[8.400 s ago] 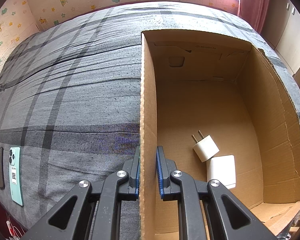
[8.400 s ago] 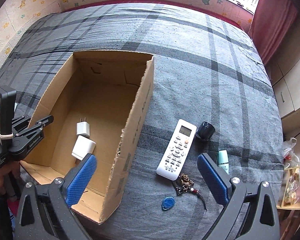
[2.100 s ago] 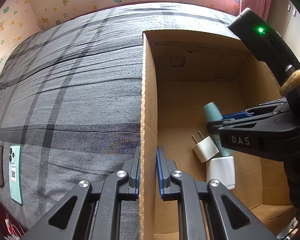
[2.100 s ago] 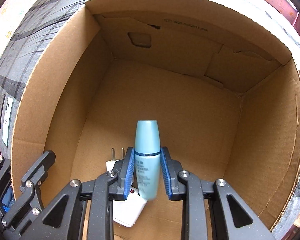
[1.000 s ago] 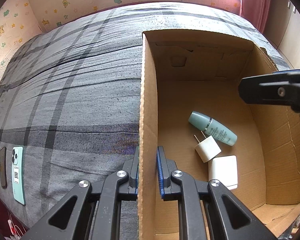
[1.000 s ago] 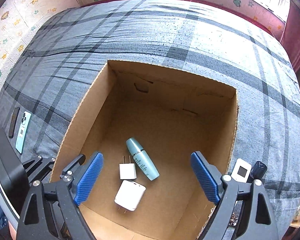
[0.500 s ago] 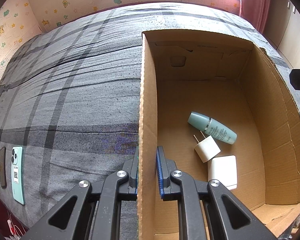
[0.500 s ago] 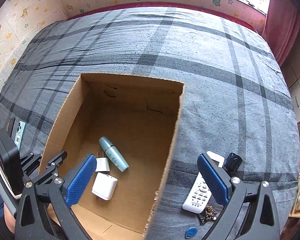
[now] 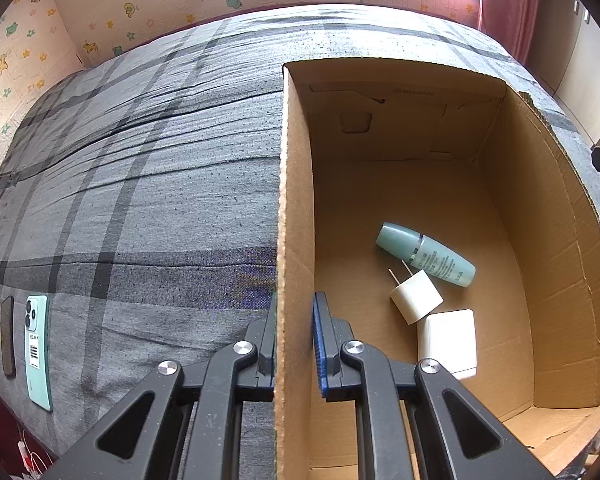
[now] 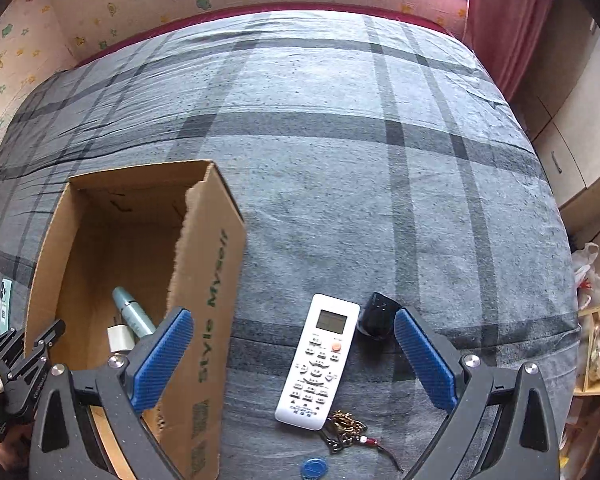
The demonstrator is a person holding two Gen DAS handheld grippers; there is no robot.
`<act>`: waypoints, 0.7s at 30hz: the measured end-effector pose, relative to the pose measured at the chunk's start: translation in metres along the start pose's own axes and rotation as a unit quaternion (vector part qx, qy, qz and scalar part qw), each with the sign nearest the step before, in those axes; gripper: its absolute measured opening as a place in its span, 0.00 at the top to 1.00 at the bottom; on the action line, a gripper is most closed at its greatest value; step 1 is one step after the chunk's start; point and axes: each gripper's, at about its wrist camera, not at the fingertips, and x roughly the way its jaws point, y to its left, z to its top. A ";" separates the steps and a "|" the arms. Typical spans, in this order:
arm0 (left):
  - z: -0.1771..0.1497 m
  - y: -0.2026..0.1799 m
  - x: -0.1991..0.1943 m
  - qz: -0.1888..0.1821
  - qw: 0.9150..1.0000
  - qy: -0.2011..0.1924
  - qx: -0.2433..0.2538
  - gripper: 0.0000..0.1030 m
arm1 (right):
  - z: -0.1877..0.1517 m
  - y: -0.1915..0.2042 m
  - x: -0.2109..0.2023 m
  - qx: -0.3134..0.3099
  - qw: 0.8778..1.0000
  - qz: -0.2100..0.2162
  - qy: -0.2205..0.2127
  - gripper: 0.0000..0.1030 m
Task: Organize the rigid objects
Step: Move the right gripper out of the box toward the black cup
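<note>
My left gripper (image 9: 295, 340) is shut on the left wall of the open cardboard box (image 9: 292, 184). Inside the box lie a teal bottle (image 9: 426, 255), a small white plug (image 9: 415, 297) and a white square charger (image 9: 448, 340). My right gripper (image 10: 296, 354) is open and empty above the bed, to the right of the box (image 10: 208, 300). A white remote (image 10: 320, 360) lies between its fingers, with a small black object (image 10: 376, 318) beside the right finger. A bead keychain (image 10: 346, 428) and a blue tag (image 10: 314, 468) lie below the remote.
The box stands on a grey plaid bed (image 10: 340, 140). A teal phone (image 9: 36, 352) and a dark flat item (image 9: 7, 336) lie at the bed's left edge. A wall runs along the far side, a red curtain (image 10: 504, 20) and cabinets on the right.
My right gripper let go of the teal bottle in the box, opened, and moved up and to the right over the remote. My left gripper has stayed clamped on the box wall.
</note>
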 end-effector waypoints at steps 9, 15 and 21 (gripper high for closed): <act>0.000 -0.001 -0.001 0.001 1.000 0.000 -0.001 0.86 | -0.005 -0.045 0.033 0.055 0.998 -0.023 0.028 0.00; 0.001 -0.001 -0.001 0.001 1.000 0.001 -0.001 0.86 | -0.007 -0.063 0.060 0.084 0.995 -0.028 0.051 0.00; 0.000 -0.002 0.000 0.004 1.000 0.001 0.002 0.86 | -0.009 -0.076 0.085 0.103 0.992 -0.038 0.069 0.00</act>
